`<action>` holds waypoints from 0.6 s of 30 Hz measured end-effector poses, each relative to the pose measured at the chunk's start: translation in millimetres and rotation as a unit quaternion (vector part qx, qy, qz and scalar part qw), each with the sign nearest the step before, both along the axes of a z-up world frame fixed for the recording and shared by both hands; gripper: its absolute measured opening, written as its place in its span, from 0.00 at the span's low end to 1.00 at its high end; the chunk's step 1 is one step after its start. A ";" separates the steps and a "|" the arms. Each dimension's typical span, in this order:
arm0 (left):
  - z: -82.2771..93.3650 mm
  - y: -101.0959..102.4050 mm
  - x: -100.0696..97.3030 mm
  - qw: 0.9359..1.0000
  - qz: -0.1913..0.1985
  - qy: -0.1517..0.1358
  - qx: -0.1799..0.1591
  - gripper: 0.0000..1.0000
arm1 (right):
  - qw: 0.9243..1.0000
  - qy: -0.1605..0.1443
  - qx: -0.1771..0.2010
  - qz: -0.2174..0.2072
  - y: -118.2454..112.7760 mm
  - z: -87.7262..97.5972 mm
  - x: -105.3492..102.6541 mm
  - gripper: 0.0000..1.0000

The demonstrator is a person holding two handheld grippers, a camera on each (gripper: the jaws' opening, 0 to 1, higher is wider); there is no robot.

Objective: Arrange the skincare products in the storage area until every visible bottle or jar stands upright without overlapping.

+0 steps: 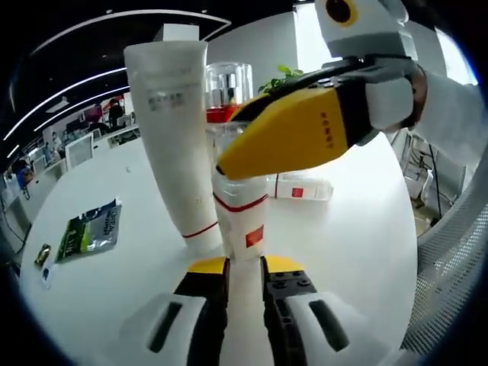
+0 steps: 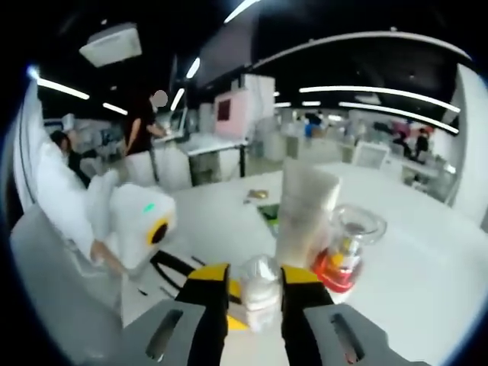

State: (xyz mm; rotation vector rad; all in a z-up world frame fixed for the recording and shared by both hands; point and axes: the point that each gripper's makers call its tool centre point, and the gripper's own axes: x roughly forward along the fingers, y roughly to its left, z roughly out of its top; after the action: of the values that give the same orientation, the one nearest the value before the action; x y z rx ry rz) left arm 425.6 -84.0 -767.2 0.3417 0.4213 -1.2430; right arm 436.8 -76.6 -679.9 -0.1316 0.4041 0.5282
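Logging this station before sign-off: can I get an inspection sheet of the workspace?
Surface: white table, bare patches clean.
Job's things: white tube upright on its cap; white bottle upright beside it; clear red-based bottle upright.
Clutter: green sachet, white box lying flat.
Grippers: right gripper closed on the white bottle's top; left gripper open at its base.
Cables: nothing seen.
Surroundings: open office, desks, people behind.

Bright overhead strip lights (image 2: 381,97); white table (image 1: 358,229) glary; heavy edge bending; right view perhaps slightly blurred.
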 end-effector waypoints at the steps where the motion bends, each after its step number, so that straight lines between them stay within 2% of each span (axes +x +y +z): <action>1: -0.1 0.0 -0.1 1.000 0.000 0.000 0.000 0.12 | 1.000 0.000 -0.001 0.000 -0.2 0.4 0.0 0.18; 8: 0.0 -0.2 0.0 1.000 0.000 0.000 0.000 0.12 | 0.999 -0.013 -0.038 0.012 -1.8 5.1 -2.8 0.16; 10: 0.0 -0.3 0.0 1.000 -0.001 0.000 0.000 0.12 | 0.998 -0.030 -0.055 0.016 -2.5 10.1 -3.3 0.15; 14: -0.1 -0.1 -0.1 1.000 0.000 0.001 0.001 0.11 | 0.999 -0.030 -0.044 0.007 -3.8 15.4 -9.5 0.14; 16: 0.1 0.0 -0.1 1.000 -0.001 0.001 0.000 0.11 | 0.999 -0.026 -0.041 -0.001 -5.7 11.4 -17.9 0.15; 18: 0.5 -0.5 0.0 1.000 -0.001 0.001 -0.001 0.11 | 0.998 -0.041 -0.043 -0.013 -10.2 13.7 -22.6 0.15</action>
State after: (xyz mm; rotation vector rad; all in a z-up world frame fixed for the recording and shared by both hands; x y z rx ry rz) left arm 425.6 -84.4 -766.7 0.3389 0.4210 -1.2458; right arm 414.2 -86.8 -666.2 -0.2291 0.3487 0.4788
